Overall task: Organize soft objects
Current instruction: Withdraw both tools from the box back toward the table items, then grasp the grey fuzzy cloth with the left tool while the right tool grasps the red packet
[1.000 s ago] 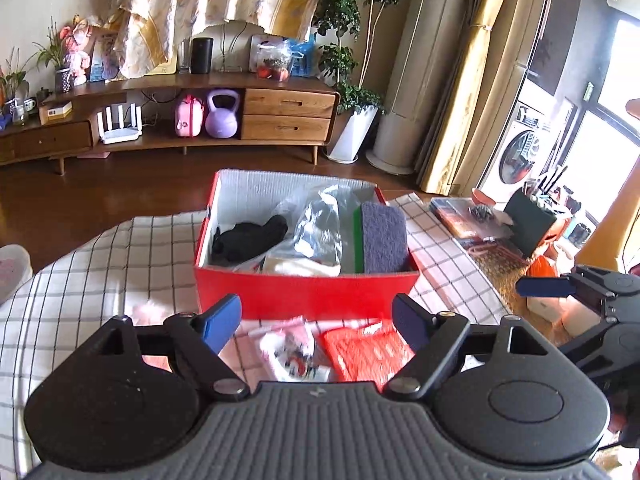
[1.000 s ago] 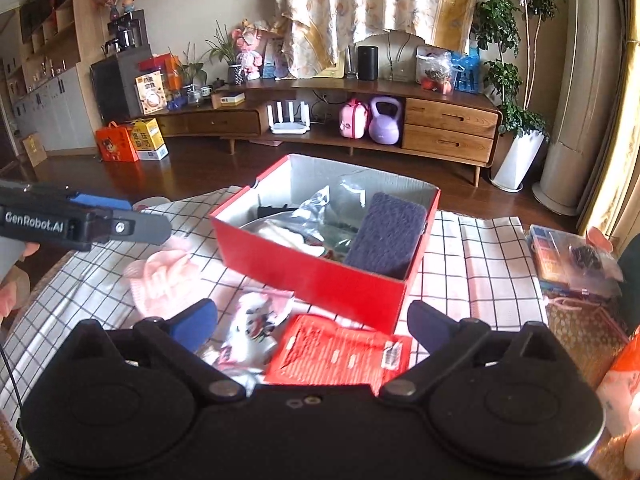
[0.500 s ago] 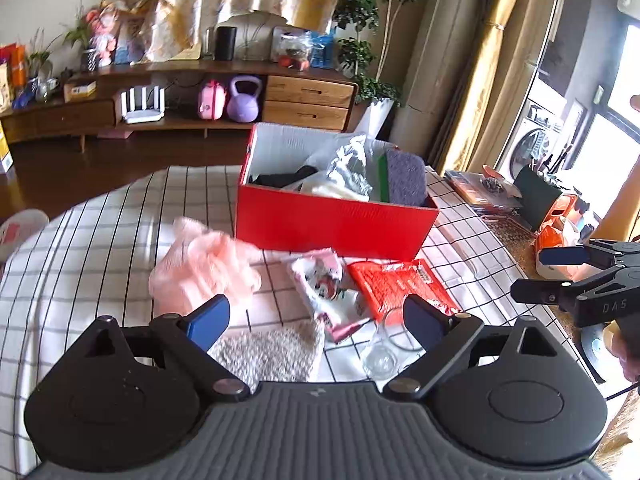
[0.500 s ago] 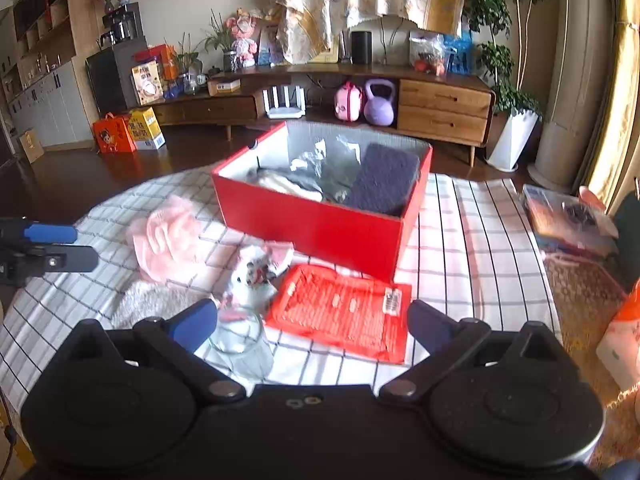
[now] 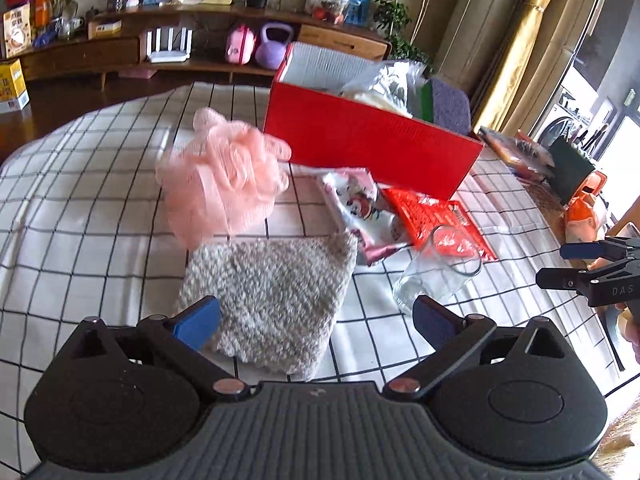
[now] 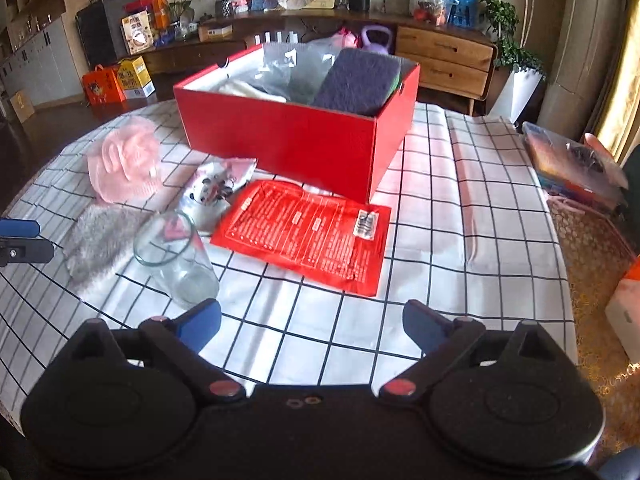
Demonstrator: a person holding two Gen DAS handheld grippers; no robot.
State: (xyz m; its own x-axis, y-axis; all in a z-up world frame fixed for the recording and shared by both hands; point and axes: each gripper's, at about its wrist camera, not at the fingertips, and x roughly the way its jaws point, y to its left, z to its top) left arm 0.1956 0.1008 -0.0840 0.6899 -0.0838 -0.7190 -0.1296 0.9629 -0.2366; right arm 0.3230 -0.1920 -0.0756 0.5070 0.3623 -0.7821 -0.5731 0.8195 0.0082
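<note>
- Now that both grippers have dropped toward the table, the grey cloth near its front edge sits under the left gripper.
- Left jaws opening, nothing between them.
- Right gripper spread, empty.
- Red box farther back: likely destination.

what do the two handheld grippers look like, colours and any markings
Both are matte black plastic with blue finger pads. The left gripper has two round black side housings, silver pivot screws and a ribbed grey deck. The right gripper has red pivot screws and a smooth black deck; seen from the left camera, its side reads "DAS".
</note>
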